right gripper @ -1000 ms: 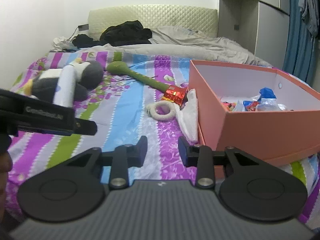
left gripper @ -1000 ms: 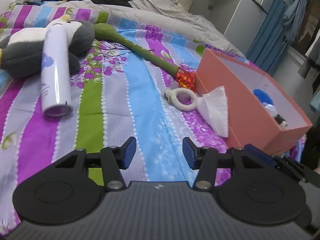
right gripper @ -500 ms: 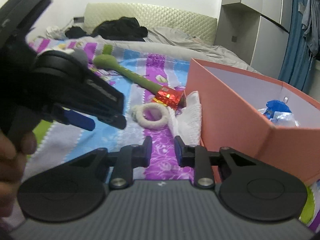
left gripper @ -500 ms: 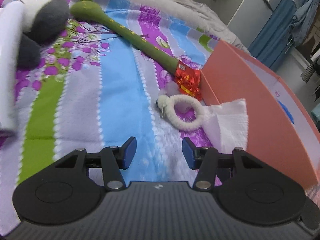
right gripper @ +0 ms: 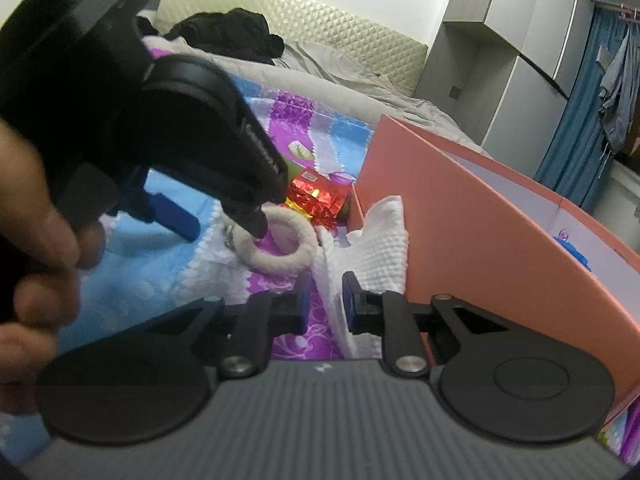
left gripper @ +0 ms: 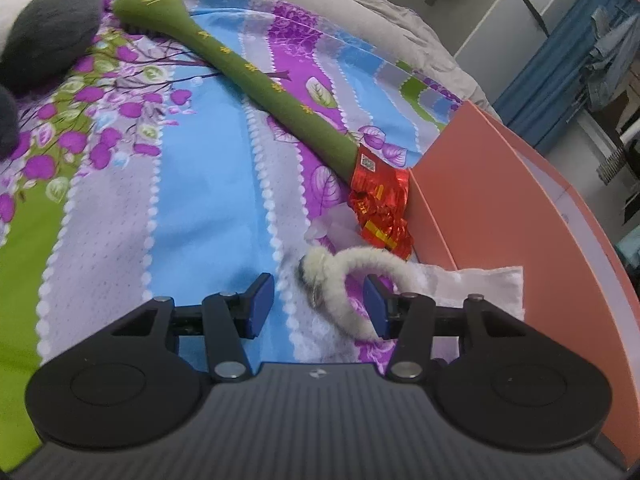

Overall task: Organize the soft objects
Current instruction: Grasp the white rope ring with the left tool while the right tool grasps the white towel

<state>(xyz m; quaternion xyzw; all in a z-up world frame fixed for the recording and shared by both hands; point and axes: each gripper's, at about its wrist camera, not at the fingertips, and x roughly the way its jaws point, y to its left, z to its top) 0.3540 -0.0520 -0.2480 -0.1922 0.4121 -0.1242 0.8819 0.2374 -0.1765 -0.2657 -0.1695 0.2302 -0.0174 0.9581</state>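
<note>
Right wrist: striped bedspread [right gripper: 168, 280], quilted headboard [right gripper: 340, 44], wardrobe [right gripper: 512, 60].

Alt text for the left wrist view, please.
The open left gripper reaches down over a fluffy white ring on a striped bedspread, part of the ring between its fingers. Beyond lie a red foil wrapper, a green plush stick and a pink box.

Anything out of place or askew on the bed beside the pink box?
A crumpled red foil wrapper lies against the pink box, hardly a soft object. The white tissue slumps crumpled against the box wall, outside it.
</note>
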